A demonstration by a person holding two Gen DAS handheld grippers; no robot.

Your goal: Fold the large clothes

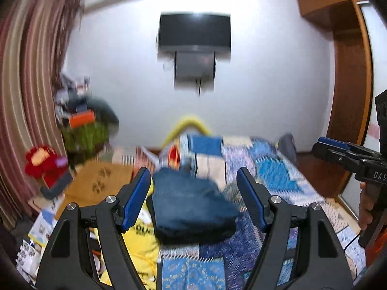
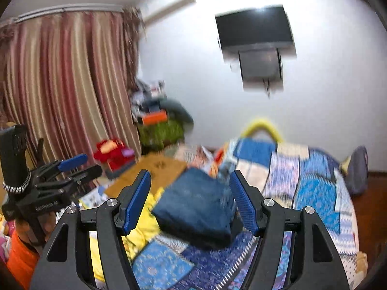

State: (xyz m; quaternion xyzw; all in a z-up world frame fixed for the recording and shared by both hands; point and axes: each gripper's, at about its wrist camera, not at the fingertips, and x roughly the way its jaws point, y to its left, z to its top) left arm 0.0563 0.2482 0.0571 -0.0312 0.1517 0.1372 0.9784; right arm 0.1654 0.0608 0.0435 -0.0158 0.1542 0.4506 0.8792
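From the left wrist view, I see my left gripper [image 1: 193, 198] at the bottom of the frame with its blue-padded fingers [image 1: 135, 200] standing well apart and nothing between them. Beyond the gap, in the lower centre, the folded dark blue garment [image 1: 193, 207] lies as a thick rectangular bundle on the patchwork bedspread [image 1: 273, 169], partly over a yellow cloth [image 1: 142, 241] at its left. At the right edge of the frame the right gripper [image 1: 338, 149] pokes in, held by a hand [image 1: 365, 207]; from this side I cannot tell how its fingers stand. A dark television [image 1: 194, 31] hangs on the white wall at top centre, striped curtains [image 1: 31, 84] fill the left side, and a red plush toy [image 1: 43, 164] sits at mid left. The whole picture is smeared.

From the right wrist view, my right gripper [image 2: 188, 198] is at the bottom, its blue pads [image 2: 243, 203] spread wide and clear of any cloth. The folded dark blue garment [image 2: 196, 207] shows in the lower centre, turned cornerwise, resting on the patchwork bedspread [image 2: 314, 183] with the yellow cloth [image 2: 145, 222] to its left. At the left edge the left gripper [image 2: 77, 164] appears from the side, an orange sleeve [image 2: 21, 256] below it. The television [image 2: 254, 26] hangs at upper right, the striped curtains [image 2: 67, 77] at upper left.
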